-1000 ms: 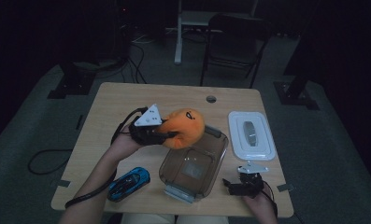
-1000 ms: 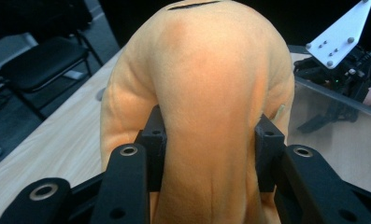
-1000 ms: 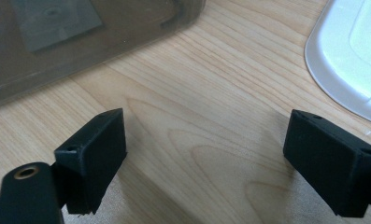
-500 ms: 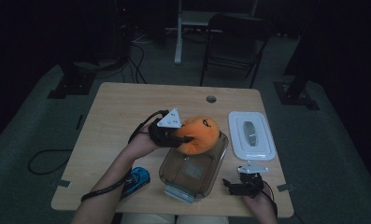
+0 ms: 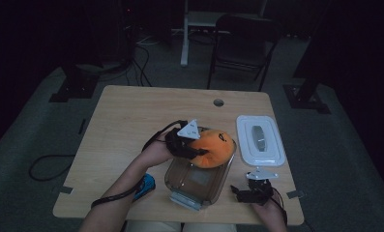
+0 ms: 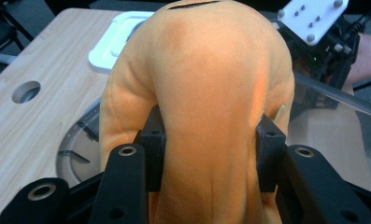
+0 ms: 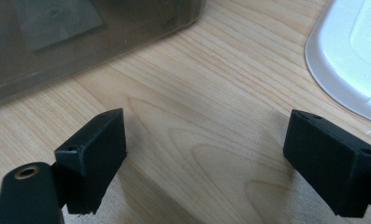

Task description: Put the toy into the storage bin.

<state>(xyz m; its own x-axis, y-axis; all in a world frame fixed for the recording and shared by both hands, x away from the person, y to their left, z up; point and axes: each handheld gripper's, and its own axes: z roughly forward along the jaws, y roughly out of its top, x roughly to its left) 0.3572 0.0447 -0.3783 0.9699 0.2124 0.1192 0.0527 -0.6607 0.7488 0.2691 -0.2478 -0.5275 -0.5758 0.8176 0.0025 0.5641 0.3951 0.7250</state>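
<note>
Left tongs [image 5: 195,147] were clamped on an orange plush toy [image 5: 213,147], both black pads pressed deep into its soft sides; in the left gripper view the plush [image 6: 206,93] bulged out above and below the pads. The toy was held over the far end of a clear plastic container [image 5: 189,186], its underside at or just inside the rim; whether it touched the bottom could not be told. The container sat toward the near edge of the wooden surface [image 5: 126,121], right of middle, with a pale clip at its near end. A white lid [image 5: 260,140] lay flat just beside the container, toward the right edge of the surface. Right tongs [image 5: 243,192] rested low near the near right corner, just beside the container's near right side, jaws spread wide with nothing between them; the right gripper view showed bare wood between the pads, the container wall [image 7: 80,37] at upper left and the lid's edge [image 7: 342,60] at upper right. A blue object [image 5: 144,186] lay near the near edge, partly hidden under the left forearm. A round hole [image 5: 218,102] sat near the far edge of the surface.
</note>
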